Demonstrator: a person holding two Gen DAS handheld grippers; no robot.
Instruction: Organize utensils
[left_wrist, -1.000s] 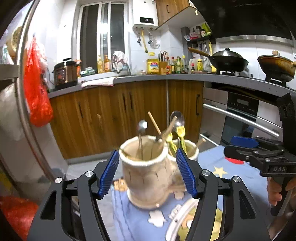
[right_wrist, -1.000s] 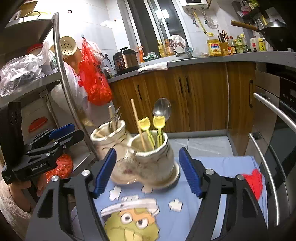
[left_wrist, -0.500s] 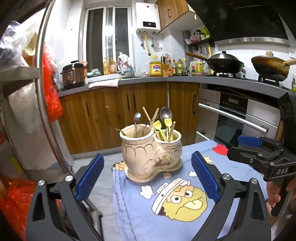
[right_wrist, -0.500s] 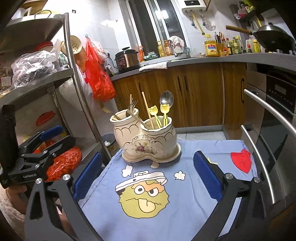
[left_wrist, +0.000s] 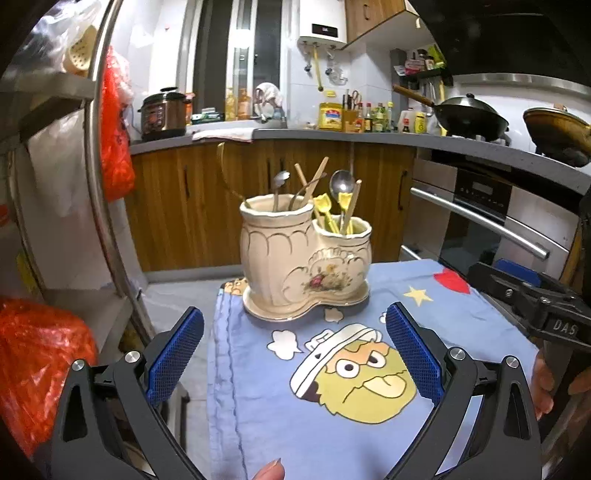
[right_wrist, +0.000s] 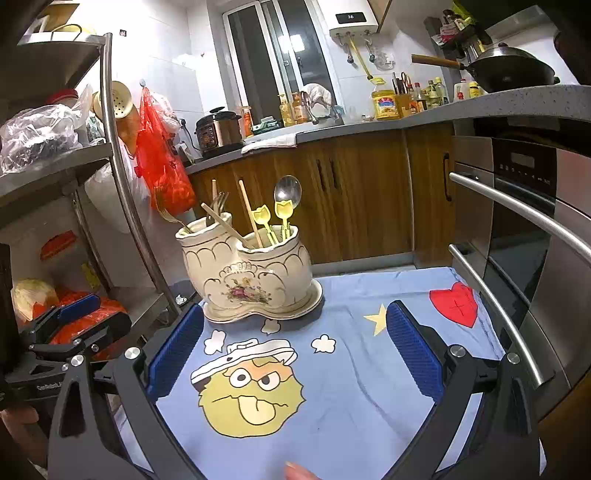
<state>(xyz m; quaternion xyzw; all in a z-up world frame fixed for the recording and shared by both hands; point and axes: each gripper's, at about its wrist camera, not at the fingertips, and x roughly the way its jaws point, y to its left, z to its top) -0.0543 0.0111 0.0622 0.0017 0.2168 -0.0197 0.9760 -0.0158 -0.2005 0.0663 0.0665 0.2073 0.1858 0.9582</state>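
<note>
Holding nothing, your left gripper (left_wrist: 293, 334) has its blue-padded black fingers spread wide above the light-blue cartoon-print cloth (left_wrist: 332, 424); your right gripper (right_wrist: 295, 334) is spread likewise, its pads empty. Ahead of both claws, clear of the fingertips and roughly centred between them, stands the cream two-compartment ceramic utensil holder (left_wrist: 304, 254) with floral decoration, upright on its matching saucer base at the far edge of the cloth. In the left wrist view, its taller compartment lies on the left and holds a small steel spoon (left_wrist: 279, 184) and wooden chopsticks (left_wrist: 314, 179). The lower compartment beside it holds a large steel spoon (right_wrist: 287, 192) and two yellow tulip-topped picks (right_wrist: 273, 214). Beyond the holder run brown wooden cabinets (right_wrist: 369, 192) under a grey countertop (right_wrist: 406, 120). A steel-fronted oven (right_wrist: 517, 206) stands to the right, a metal shelf rack (right_wrist: 110, 166) with a red plastic bag (right_wrist: 162, 155) to the left.
</note>
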